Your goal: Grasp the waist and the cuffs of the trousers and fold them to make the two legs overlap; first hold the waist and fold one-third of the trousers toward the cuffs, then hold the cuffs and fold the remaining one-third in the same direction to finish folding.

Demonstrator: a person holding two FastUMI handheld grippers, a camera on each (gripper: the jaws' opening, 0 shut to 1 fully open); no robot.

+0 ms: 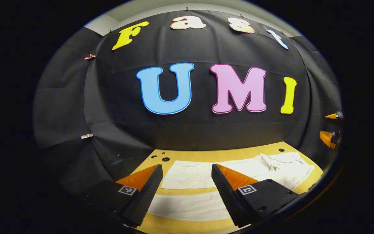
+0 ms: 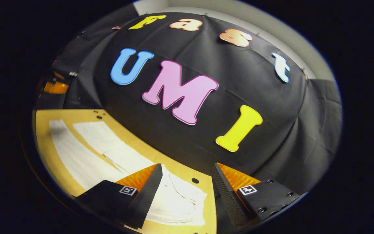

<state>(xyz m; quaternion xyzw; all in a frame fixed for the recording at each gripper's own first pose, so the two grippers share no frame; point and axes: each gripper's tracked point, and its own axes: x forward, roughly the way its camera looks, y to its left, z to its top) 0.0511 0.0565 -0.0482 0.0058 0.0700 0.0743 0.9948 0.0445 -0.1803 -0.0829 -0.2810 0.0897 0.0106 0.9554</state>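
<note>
While white trousers (image 1: 239, 169) lie flat on the table (image 1: 206, 154), both hand-held grippers released, hovering above.

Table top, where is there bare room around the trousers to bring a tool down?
Bare table runs as a strip between the two legs of the trousers, along the near edge, and at the back by the holes. Beside the waist there is bare wood near a hole. The waist end itself is crumpled and crowded.
</note>
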